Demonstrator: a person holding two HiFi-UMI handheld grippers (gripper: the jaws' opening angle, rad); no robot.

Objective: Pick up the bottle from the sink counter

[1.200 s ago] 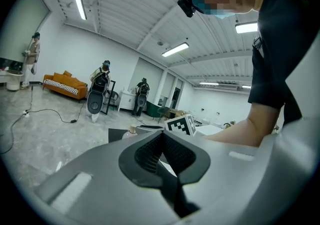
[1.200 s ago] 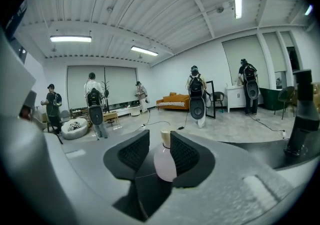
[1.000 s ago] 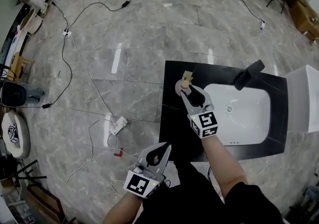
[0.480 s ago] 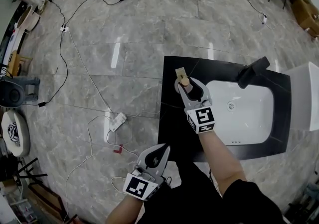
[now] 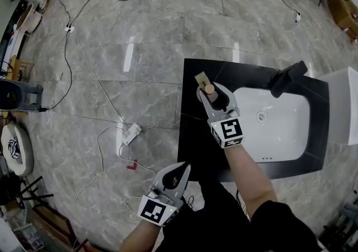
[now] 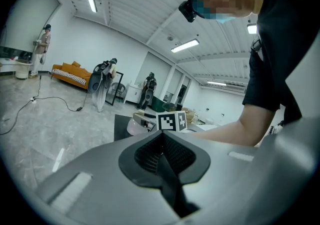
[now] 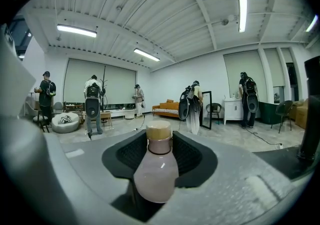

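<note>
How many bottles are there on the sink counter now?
1. The bottle stands on the black counter, left of the white basin, between the jaws of the right gripper, which have just been opening. The arm may hide others.

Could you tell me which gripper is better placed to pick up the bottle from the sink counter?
Right. The right gripper is over the counter; its jaws have just been opening, with the bottle between them. The left gripper is shut and off the counter, over the floor.
</note>
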